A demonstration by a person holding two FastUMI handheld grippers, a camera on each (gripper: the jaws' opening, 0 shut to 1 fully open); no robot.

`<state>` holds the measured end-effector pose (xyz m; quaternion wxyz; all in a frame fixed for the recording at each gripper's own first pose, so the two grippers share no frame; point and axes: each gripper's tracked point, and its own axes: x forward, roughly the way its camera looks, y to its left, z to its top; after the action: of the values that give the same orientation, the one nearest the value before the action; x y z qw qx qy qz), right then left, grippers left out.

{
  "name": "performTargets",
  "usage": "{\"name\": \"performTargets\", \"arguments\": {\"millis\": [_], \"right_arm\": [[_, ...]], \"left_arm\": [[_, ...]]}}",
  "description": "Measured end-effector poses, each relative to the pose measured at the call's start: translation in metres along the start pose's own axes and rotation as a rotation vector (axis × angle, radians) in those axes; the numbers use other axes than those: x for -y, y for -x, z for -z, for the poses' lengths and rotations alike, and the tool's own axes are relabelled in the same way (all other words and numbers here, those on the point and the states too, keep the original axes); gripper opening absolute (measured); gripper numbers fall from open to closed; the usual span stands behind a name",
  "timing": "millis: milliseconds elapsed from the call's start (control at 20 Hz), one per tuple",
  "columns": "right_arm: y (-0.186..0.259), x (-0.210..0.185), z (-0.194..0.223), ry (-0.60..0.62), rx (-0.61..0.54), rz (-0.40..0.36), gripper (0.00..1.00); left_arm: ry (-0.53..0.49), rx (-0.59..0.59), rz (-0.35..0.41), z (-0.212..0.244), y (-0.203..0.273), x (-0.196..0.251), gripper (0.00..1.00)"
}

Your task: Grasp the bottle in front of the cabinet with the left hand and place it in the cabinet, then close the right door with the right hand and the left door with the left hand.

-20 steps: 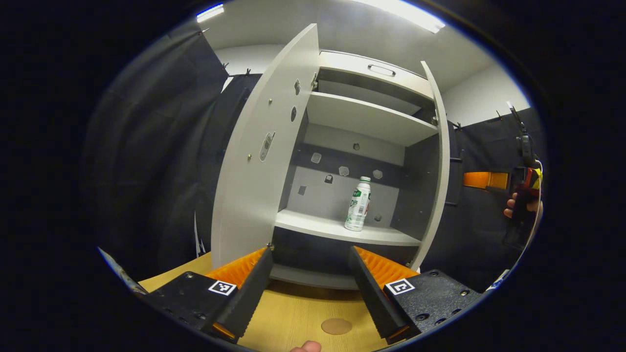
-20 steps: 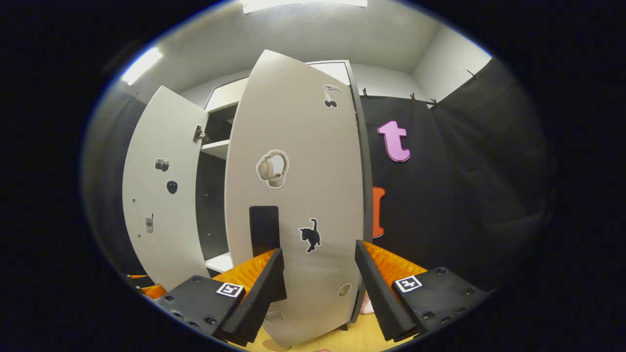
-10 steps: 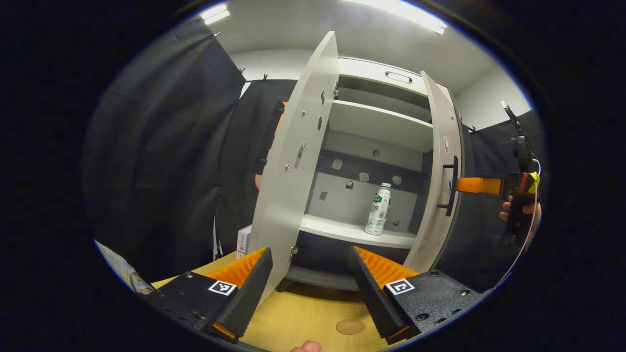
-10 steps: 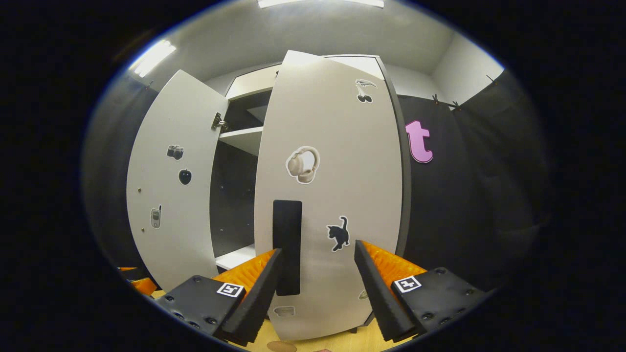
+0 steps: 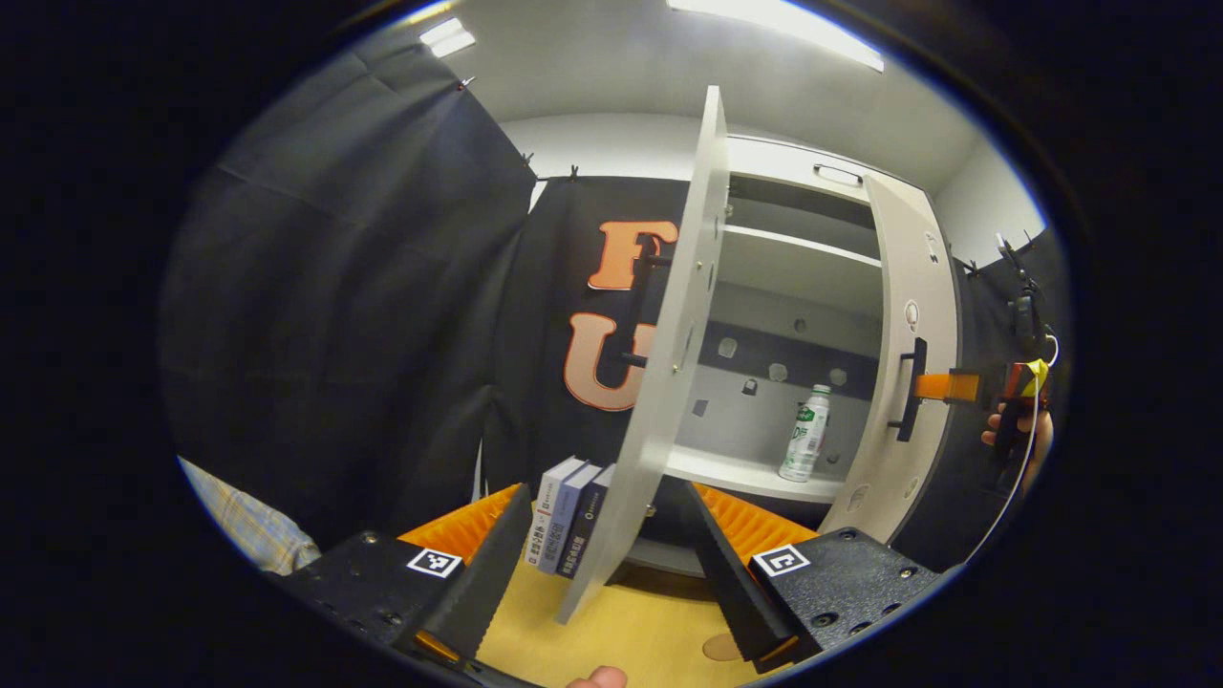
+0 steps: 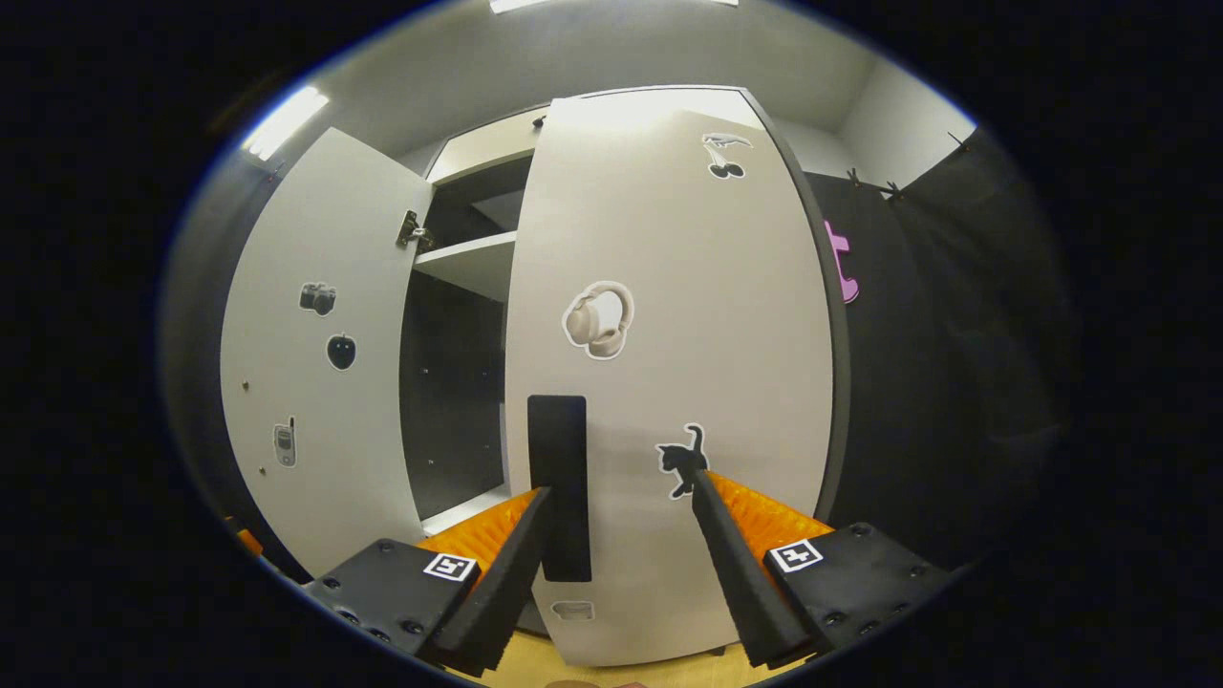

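Note:
The white bottle stands upright on the cabinet's lower shelf. In the left gripper view the left door shows edge-on, its lower edge rising between the fingers of my open left gripper, which holds nothing. The right door is partly swung in, and the other gripper, held by a hand, is at its outer face. In the right gripper view my right gripper is open and close against the right door, beside its black handle. The left door stands wide open.
Several books stand on the wooden table left of the cabinet, behind the left door. A plaid sleeve shows at the lower left. Black cloth walls surround the cabinet.
The right door has swung further toward shut with my right gripper following it. My left gripper has shifted left, so the left door now appears edge-on and the books have come into sight.

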<state>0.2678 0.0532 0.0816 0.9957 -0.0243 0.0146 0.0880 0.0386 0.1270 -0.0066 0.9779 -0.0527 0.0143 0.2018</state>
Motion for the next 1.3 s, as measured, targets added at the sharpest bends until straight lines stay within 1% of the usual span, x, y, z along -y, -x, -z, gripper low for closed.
{"name": "performTargets", "arguments": {"millis": [200,300,450,500,550,600,650,800,900,1050,1250,1300], "right_arm": [[-0.018,0.000,0.004,-0.019,-0.011,0.005,0.95],[-0.025,-0.001,0.005,-0.027,-0.013,0.010,0.95],[-0.028,0.000,0.007,-0.045,-0.018,0.017,0.95],[-0.029,0.000,0.006,-0.050,-0.019,0.019,0.95],[-0.031,-0.001,0.006,-0.054,-0.019,0.021,0.95],[-0.030,0.000,0.007,-0.055,-0.020,0.024,0.95],[-0.028,0.001,0.007,-0.054,-0.023,0.028,0.95],[-0.012,0.005,-0.004,-0.043,-0.005,0.043,0.95],[0.011,0.011,-0.004,-0.030,-0.006,0.045,0.95],[0.043,0.021,0.003,-0.036,-0.018,0.050,0.95],[0.075,0.044,0.009,-0.046,-0.015,0.109,0.96],[0.081,0.048,0.010,-0.054,-0.017,0.116,0.95]], "left_arm": [[-0.031,0.027,-0.076,-0.013,-0.010,-0.035,0.95],[-0.035,0.031,-0.103,-0.017,-0.014,-0.047,0.95],[-0.019,0.031,-0.112,-0.021,-0.022,-0.055,0.96],[-0.018,0.034,-0.114,-0.021,-0.026,-0.057,0.99],[-0.015,0.036,-0.114,-0.022,-0.030,-0.058,0.99],[-0.004,0.032,-0.110,-0.020,-0.031,-0.056,0.96],[0.010,0.028,-0.103,-0.020,-0.034,-0.055,0.95],[0.047,0.033,-0.122,-0.023,-0.051,-0.064,0.96],[0.051,0.045,-0.124,-0.026,-0.062,-0.066,0.96],[0.009,0.065,-0.122,-0.028,-0.074,-0.065,0.96],[-0.021,0.062,-0.095,-0.024,-0.093,-0.049,0.96],[-0.020,0.051,-0.084,-0.020,-0.095,-0.043,0.99]]}}
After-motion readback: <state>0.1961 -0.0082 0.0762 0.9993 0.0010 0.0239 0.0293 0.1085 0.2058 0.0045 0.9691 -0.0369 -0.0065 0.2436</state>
